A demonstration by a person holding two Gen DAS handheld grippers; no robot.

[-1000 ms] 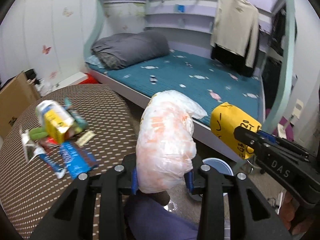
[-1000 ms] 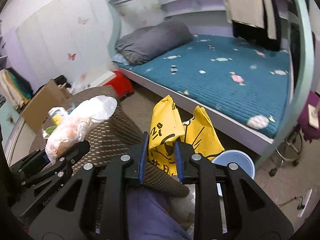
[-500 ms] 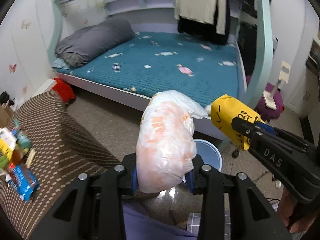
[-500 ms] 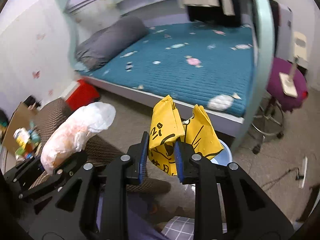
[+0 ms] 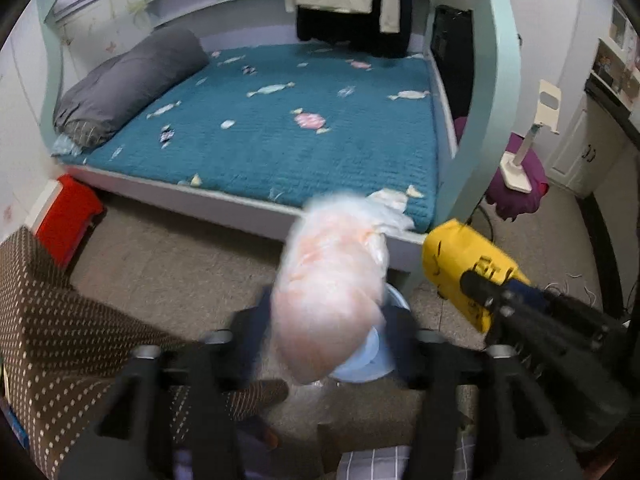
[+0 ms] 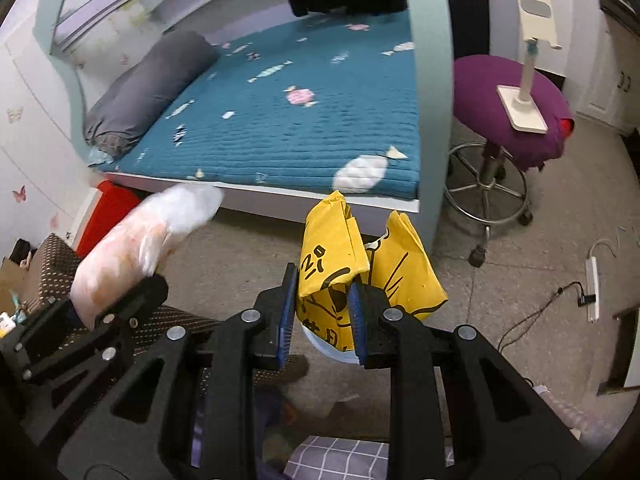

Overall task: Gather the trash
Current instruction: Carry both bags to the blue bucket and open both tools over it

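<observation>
A white plastic bag with orange print, blurred, hangs between the jaws of my left gripper. The jaws are opening, and the pads stand clear of the bag on both sides. Right under it a light blue bin sits on the floor. My right gripper is shut on a folded yellow bag with black print, also above the bin. In the left wrist view the yellow bag and right gripper are just to the right of the white bag.
A brown dotted tablecloth drapes at the left. The teal bed with its pale green post stands close behind the bin. A red box lies by the bed, a purple stool at the right, a power strip on the floor.
Both grippers swung away from the table with its litter, toward the bed, and sank over the blue bin. The left jaws spread wide off the white bag. The right grip is unchanged.
</observation>
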